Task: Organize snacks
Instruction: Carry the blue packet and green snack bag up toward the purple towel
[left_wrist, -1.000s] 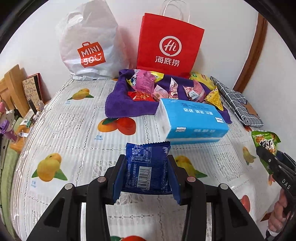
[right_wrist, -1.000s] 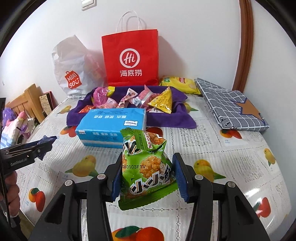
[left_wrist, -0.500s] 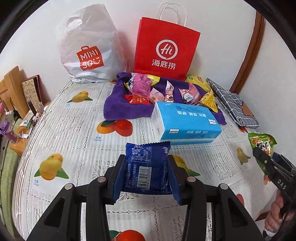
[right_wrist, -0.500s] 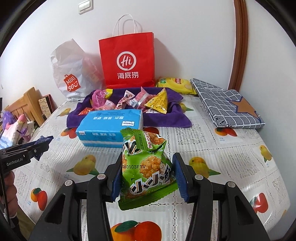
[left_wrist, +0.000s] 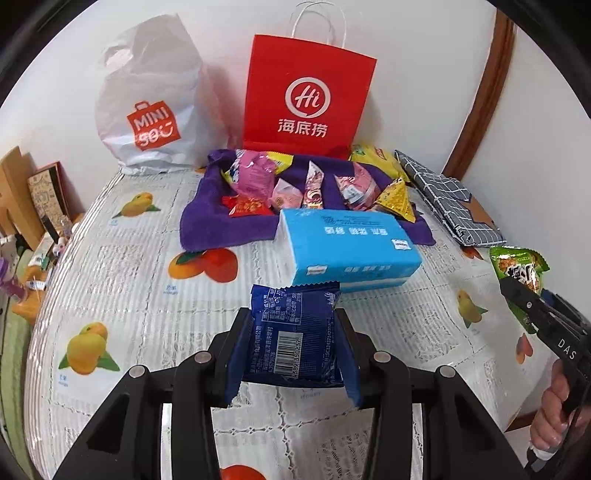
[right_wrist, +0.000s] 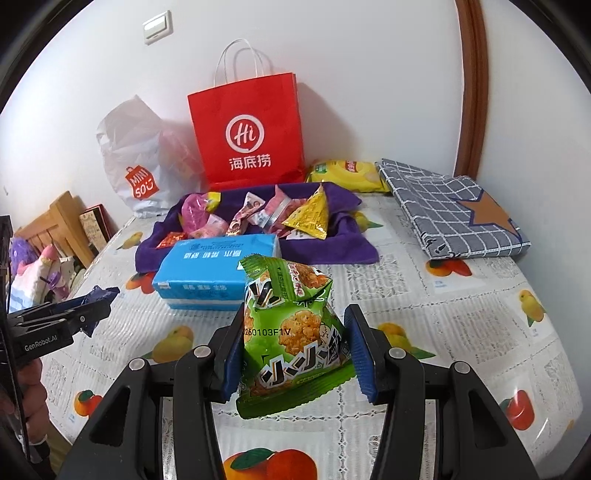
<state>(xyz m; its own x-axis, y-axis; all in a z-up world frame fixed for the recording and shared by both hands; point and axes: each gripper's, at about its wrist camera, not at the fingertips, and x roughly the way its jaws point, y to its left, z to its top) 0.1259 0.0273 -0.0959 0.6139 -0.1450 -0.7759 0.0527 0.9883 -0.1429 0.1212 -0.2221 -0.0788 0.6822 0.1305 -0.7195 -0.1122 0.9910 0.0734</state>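
My left gripper (left_wrist: 291, 350) is shut on a dark blue snack packet (left_wrist: 293, 332) and holds it above the fruit-print tablecloth (left_wrist: 122, 288). My right gripper (right_wrist: 295, 354) is shut on a green puffed snack bag (right_wrist: 291, 332), also lifted off the table. In the left wrist view the green bag (left_wrist: 519, 269) shows at the far right, clamped in the right gripper. In the right wrist view the left gripper (right_wrist: 94, 304) shows at the left edge with the blue packet (right_wrist: 99, 295). Several small snacks lie on a purple towel (left_wrist: 207, 225) at the back.
A blue tissue pack (left_wrist: 347, 245) lies in front of the purple towel. A red paper bag (left_wrist: 306, 99) and a white plastic bag (left_wrist: 151, 114) stand against the wall. A yellow chip bag (right_wrist: 343, 173) and folded checked cloth (right_wrist: 450, 210) lie at back right. A hand (left_wrist: 550, 417) grips the right tool.
Both views have drawn back a little from the towel and bags, which now look slightly farther off. Both grips on the packets are unchanged.
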